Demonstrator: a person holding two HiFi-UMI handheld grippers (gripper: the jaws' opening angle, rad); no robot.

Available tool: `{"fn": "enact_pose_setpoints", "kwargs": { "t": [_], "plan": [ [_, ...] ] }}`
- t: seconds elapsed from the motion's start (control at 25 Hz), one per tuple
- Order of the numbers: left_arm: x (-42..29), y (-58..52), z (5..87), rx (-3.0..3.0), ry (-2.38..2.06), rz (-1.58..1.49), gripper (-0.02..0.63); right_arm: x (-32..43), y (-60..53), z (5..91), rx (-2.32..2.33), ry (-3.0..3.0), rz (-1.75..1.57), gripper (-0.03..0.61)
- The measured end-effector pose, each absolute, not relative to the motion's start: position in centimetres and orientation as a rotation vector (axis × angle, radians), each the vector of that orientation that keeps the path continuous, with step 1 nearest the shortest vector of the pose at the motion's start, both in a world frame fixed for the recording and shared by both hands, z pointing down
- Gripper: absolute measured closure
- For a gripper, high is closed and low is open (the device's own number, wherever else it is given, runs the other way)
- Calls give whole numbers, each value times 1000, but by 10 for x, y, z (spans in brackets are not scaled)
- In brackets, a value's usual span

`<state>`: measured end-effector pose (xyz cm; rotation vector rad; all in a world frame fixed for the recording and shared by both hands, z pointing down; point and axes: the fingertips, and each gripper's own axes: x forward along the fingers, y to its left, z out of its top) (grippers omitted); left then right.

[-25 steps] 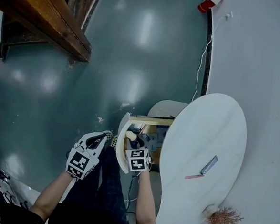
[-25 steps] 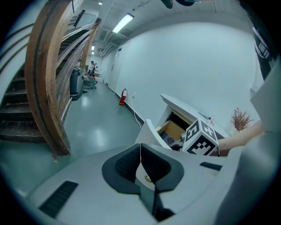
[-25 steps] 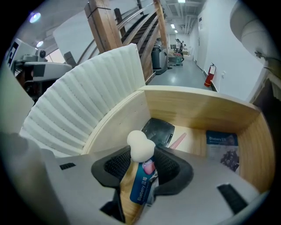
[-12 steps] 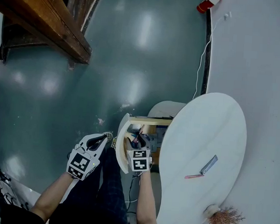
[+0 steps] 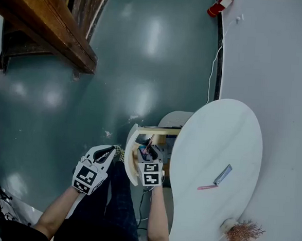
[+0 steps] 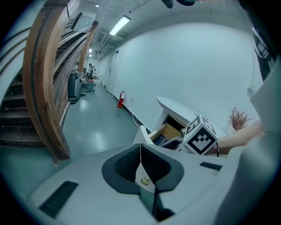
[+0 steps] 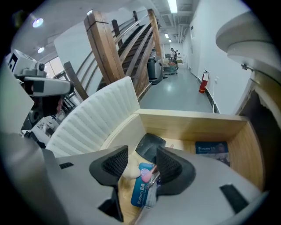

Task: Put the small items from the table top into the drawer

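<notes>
My right gripper (image 5: pixel 147 154) hangs over the open wooden drawer (image 5: pixel 155 129) under the white oval table (image 5: pixel 219 143). Its jaws have just been opening and stand open (image 7: pixel 141 163), with nothing pressed between them. Below them in the drawer (image 7: pixel 189 121) lie a blue packet (image 7: pixel 141 190), a pink-tipped stick (image 7: pixel 145 174), a cream lump (image 7: pixel 131 169), a black item (image 7: pixel 149 147) and a blue booklet (image 7: pixel 211 149). On the table top lie a grey-blue flat piece (image 5: pixel 222 175) and a pink stick (image 5: pixel 206 188). My left gripper (image 5: pixel 107 151) is shut and empty (image 6: pixel 140 160), left of the drawer.
The drawer's ribbed white front (image 7: pixel 94 118) curves out to the left. A dried plant (image 5: pixel 238 233) stands at the table's near end. A wooden staircase (image 5: pixel 45 17), a red fire extinguisher (image 5: pixel 220 4) and a white cable (image 5: pixel 214 70) are farther off. My legs are below the grippers.
The right gripper has lifted slightly over the drawer, and a pink-tipped stick now shows in the drawer ahead of it. The left gripper has stayed put.
</notes>
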<state>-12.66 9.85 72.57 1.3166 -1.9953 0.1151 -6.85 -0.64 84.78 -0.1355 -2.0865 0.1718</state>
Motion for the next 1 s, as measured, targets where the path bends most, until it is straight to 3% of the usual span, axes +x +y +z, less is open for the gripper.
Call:
{"fn": "enact_pose_setpoints", "kwargs": {
  "t": [0.24,0.72,1.0],
  "plan": [
    [-123,99,706,1349,-2001,120,594,-73,-1,812,-140,-2134,191,365],
    [-120,94,632,1425,-2038,111,594,-72,-3,703,-42,-2295,114,490],
    [-124,76,571,1535,-2083,120,594,-73,-20,625,78,-2432,94,518]
  ]
}}
